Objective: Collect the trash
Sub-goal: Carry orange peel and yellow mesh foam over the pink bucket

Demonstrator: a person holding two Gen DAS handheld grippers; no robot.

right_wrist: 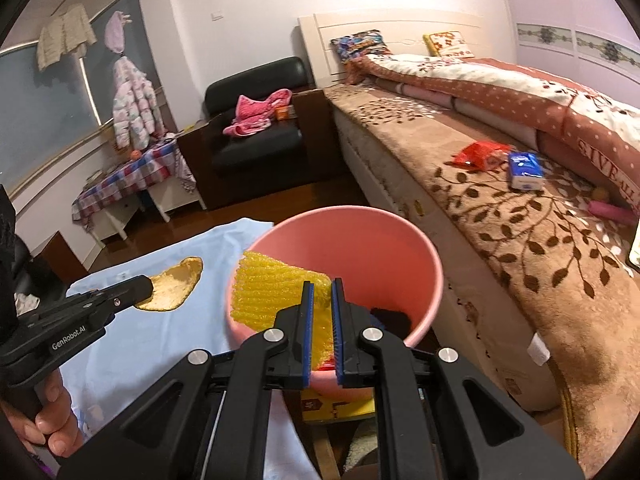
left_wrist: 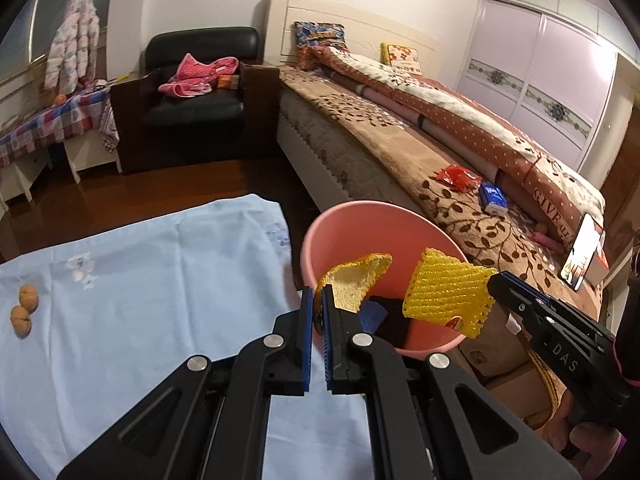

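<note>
A pink bin (left_wrist: 372, 210) (right_wrist: 400, 220) stands between the blue-clothed table and the bed. My left gripper (left_wrist: 317, 292) (right_wrist: 146, 286) is shut on a curled yellow fruit peel (left_wrist: 356, 280) (right_wrist: 176, 284), which hangs at the bin's left rim. A yellow foam net (left_wrist: 444, 292) (right_wrist: 272, 284) hangs over the bin's opening with my right gripper (right_wrist: 320, 286) (left_wrist: 494, 280) shut on it. Dark scraps (right_wrist: 390, 318) lie at the bottom of the bin.
Two walnuts (left_wrist: 24, 308) lie on the light blue cloth (left_wrist: 140, 280). On the bed's brown leaf blanket (right_wrist: 520, 248) are a red wrapper (right_wrist: 480, 154), a blue tissue pack (right_wrist: 526, 170) and a phone (left_wrist: 582, 252). A black armchair (left_wrist: 196, 108) stands beyond.
</note>
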